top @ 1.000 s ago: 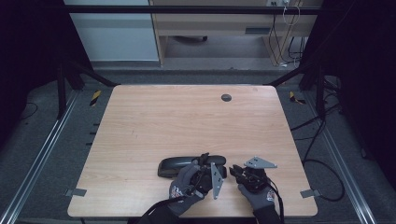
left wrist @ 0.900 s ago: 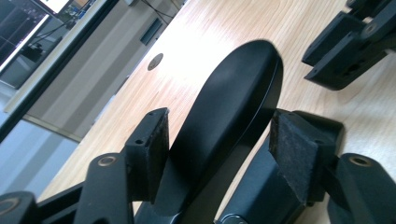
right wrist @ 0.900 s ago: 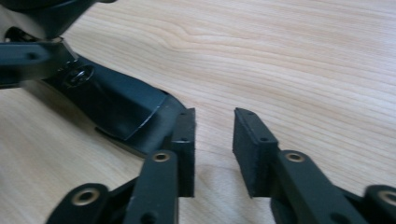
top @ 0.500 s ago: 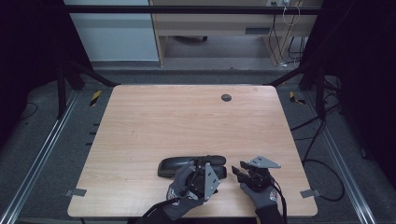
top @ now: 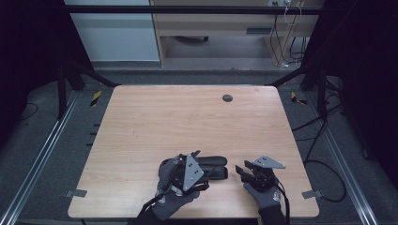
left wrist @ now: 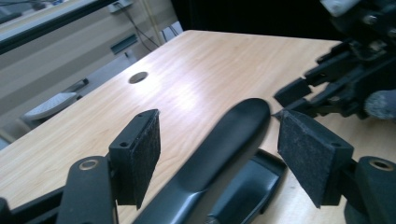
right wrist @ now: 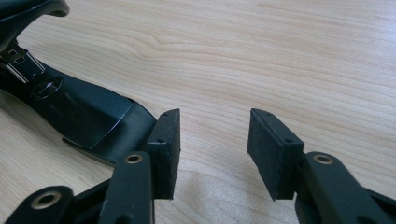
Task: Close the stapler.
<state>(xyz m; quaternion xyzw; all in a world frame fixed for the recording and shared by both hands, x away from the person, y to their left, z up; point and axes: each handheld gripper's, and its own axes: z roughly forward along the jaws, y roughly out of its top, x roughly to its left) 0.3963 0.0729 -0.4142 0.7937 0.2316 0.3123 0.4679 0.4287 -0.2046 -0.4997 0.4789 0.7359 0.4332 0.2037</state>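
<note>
Below, near the 6 o'clock edge of the wooden counter point(top: 141, 122): two long black case parts, lying side by side and touching. Slim rounded black lid point(left wrist: 219, 144) lengthwise between the spread jaws of the left claw point(left wrist: 219, 144), pads clear of it on both sides after just opening; nothing gripped. Open black tray half point(left wrist: 247, 186) just beside the lid, toward 4 o'clock in the left gripper view. Right claw point(right wrist: 214, 151) at 3 o'clock of the case in the high view, jaws wide apart after just opening, bare wood between the pads; tapered end of the tray half point(right wrist: 84, 112) just off its left pad, at 10 o'clock in the right gripper view. Gloved hands on both claws, entering from 6 o'clock. Small round grommet hole point(top: 227, 98) toward the 12 o'clock edge, well apart from the case.
</note>
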